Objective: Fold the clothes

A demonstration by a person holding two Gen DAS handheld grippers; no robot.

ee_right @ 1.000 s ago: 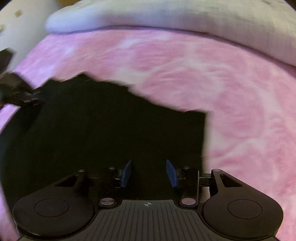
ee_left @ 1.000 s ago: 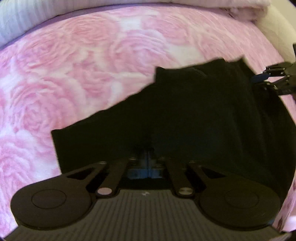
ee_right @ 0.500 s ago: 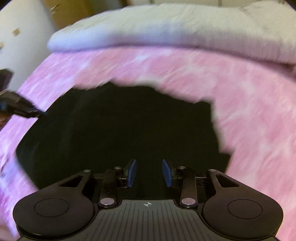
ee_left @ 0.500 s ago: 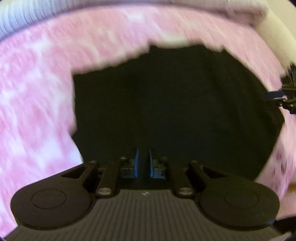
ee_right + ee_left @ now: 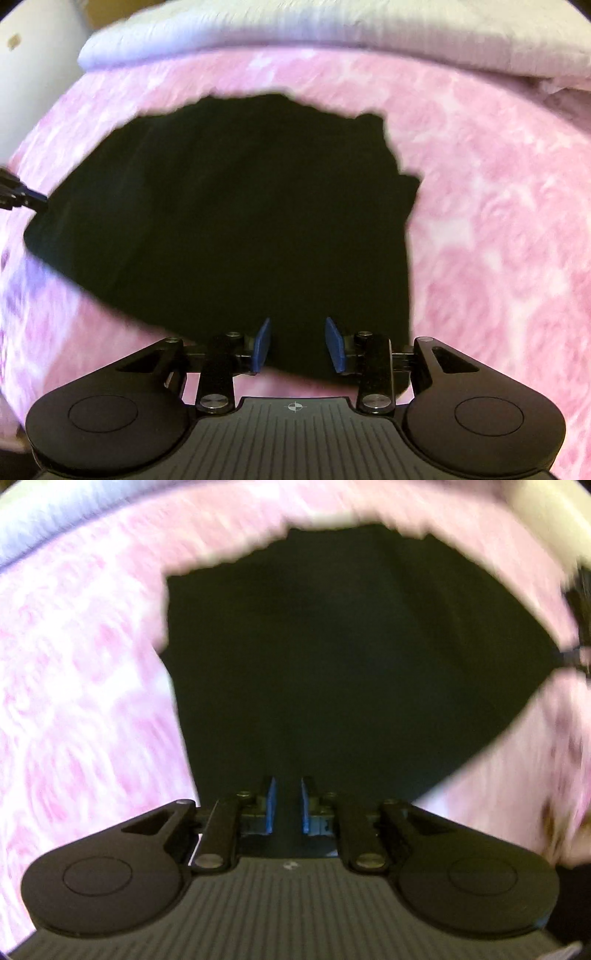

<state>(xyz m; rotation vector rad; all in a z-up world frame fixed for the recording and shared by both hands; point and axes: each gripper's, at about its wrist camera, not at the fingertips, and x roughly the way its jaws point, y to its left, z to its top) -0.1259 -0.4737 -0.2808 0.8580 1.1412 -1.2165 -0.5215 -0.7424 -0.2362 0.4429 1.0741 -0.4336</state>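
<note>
Black garment (image 5: pixel 236 221) on pink floral bedspread (image 5: pixel 498 221); your left gripper (image 5: pixel 287 805) narrow, right gripper (image 5: pixel 298 345) wide, both empty.

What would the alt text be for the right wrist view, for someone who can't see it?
A black fabric garment lies spread on a pink rose-patterned bedspread, its near edge between the open blue-padded fingers of the right hand-held gripper. The left hand-held gripper reaches the garment's far left corner, and a folded white quilt lies behind.
</note>
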